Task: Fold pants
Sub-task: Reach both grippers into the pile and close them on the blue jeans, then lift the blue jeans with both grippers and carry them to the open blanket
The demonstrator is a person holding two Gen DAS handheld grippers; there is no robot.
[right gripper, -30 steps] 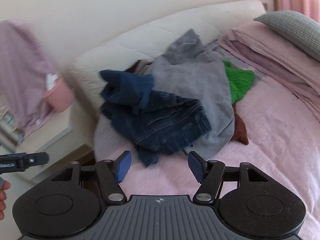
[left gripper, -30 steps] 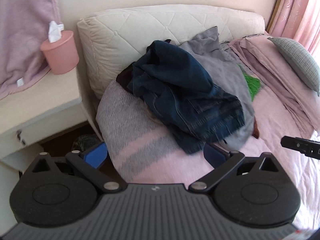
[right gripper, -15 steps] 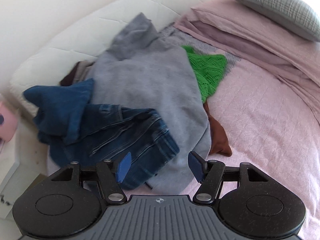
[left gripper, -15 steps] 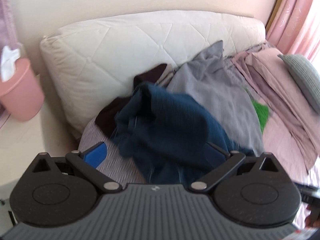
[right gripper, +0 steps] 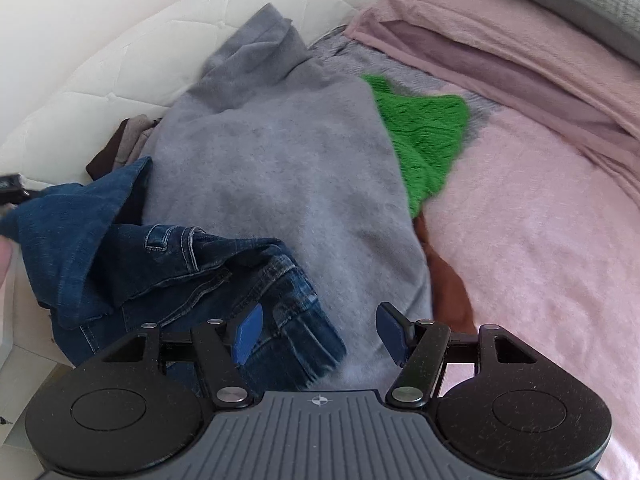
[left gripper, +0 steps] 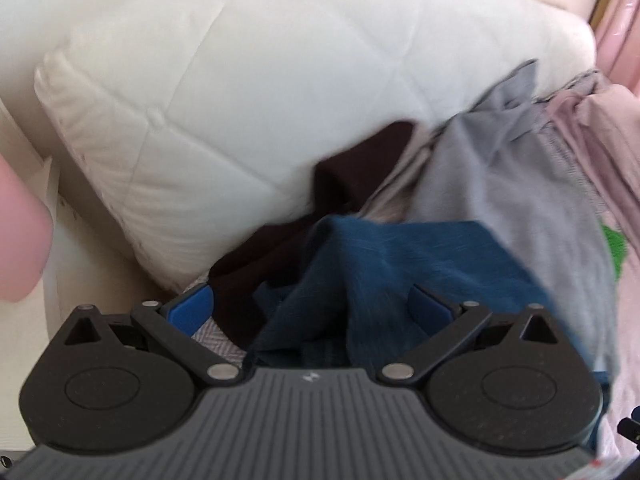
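1. the jeans [right gripper: 168,272] lie crumpled at lower left of the right view, on top of a clothes heap, overlapping a grey sweater [right gripper: 280,160].
2. left gripper [left gripper: 312,304]: fingers spread around a raised fold of denim, placed to pinch it.
3. right gripper [right gripper: 318,332]: fingers spread, straddling the jeans' hem edge, nothing pinched yet.
4. judgement: both are positioned to lift the jeans clear of the heap.

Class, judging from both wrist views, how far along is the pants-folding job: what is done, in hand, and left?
Done: nothing; the crumpled dark blue denim jeans lie on the grey fleece sweater. In hand: the left gripper and right gripper, jaws open, straddle denim without gripping. Left: grasp, pull free, spread on the pink bedspread, fold.
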